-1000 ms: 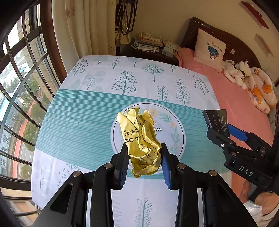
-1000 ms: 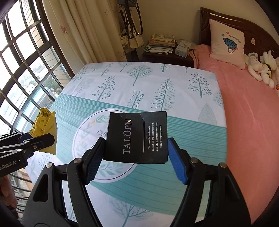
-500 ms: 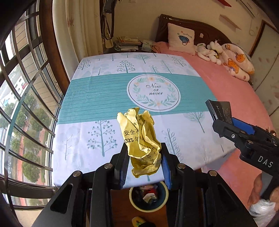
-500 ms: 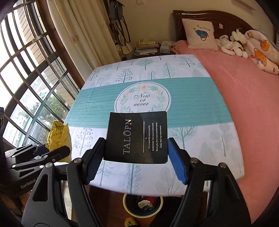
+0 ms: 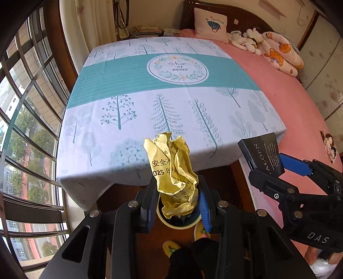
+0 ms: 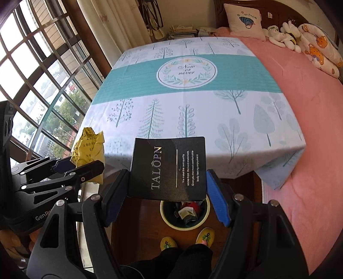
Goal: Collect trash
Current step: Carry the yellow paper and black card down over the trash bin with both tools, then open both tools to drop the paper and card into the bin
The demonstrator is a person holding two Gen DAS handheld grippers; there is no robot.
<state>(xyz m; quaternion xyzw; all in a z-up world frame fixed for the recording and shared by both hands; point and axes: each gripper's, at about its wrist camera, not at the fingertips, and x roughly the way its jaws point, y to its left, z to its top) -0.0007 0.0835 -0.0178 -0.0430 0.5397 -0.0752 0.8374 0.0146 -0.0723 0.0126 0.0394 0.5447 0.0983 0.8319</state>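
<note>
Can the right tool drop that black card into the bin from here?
Probably yes: the right tool holds the black card just above the open bin, nothing between them.

Spread with a white tablecloth (image 6: 214, 120) printed with pale trees, crossed by a teal band with a round "Now or never" wreath emblem (image 6: 187, 72), cloth corner drooping over the near right edge: a table (image 5: 120, 184) standing against the side of a bed (image 6: 310, 133). On the bed's pink sheet, a cushion (image 6: 245, 20), white plush toys (image 6: 285, 35) and a rolled, bear-printed quilt (image 6: 321, 55) up by the headboard. Down on the dark wooden floor (image 6: 137, 231) at the table's near edge, a round trash bin (image 6: 171, 221) holding scraps, plus two feet in patterned yellow slippers (image 6: 168, 243) just before it.
</note>
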